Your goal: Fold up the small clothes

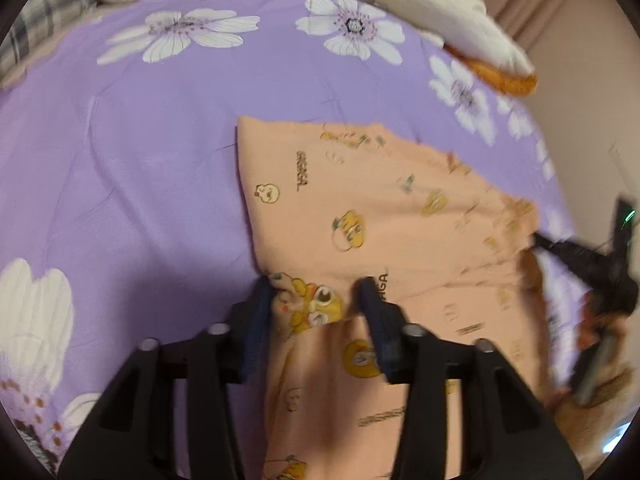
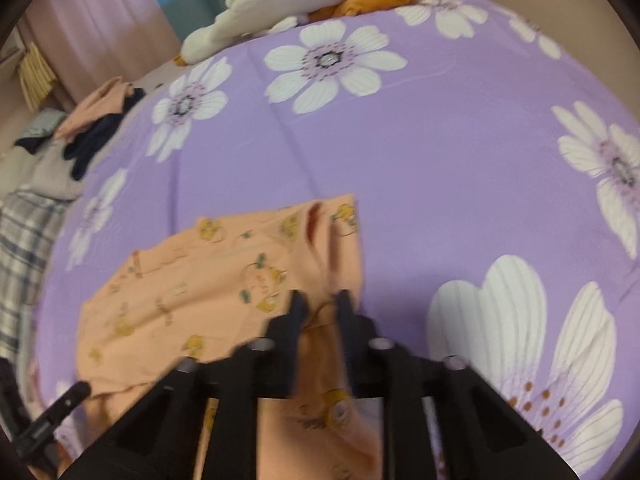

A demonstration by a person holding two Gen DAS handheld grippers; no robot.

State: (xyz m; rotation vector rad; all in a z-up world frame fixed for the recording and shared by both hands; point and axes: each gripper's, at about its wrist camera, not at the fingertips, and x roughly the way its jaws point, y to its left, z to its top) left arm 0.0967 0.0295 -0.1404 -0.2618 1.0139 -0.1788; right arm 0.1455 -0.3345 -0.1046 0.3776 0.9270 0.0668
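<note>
A small peach garment [image 1: 372, 208] printed with yellow cartoon ducks lies partly folded on the purple flowered bedspread [image 1: 140, 140]. My left gripper [image 1: 316, 292] is shut on a bunched fold at the garment's near left corner. My right gripper [image 2: 322, 302] is shut on the garment's [image 2: 192, 288] near right edge, with cloth gathered between the fingers. In the left wrist view the right gripper [image 1: 576, 256] shows at the garment's far right edge. In the right wrist view a tip of the left gripper [image 2: 56, 408] shows at the lower left.
A white and orange plush goose [image 1: 432, 12] lies along the far edge of the bed. A pile of peach and dark clothes [image 2: 96, 120] sits at the bed's far left corner, next to a plaid blanket [image 2: 24, 248]. Pink curtains [image 2: 100, 20] hang behind.
</note>
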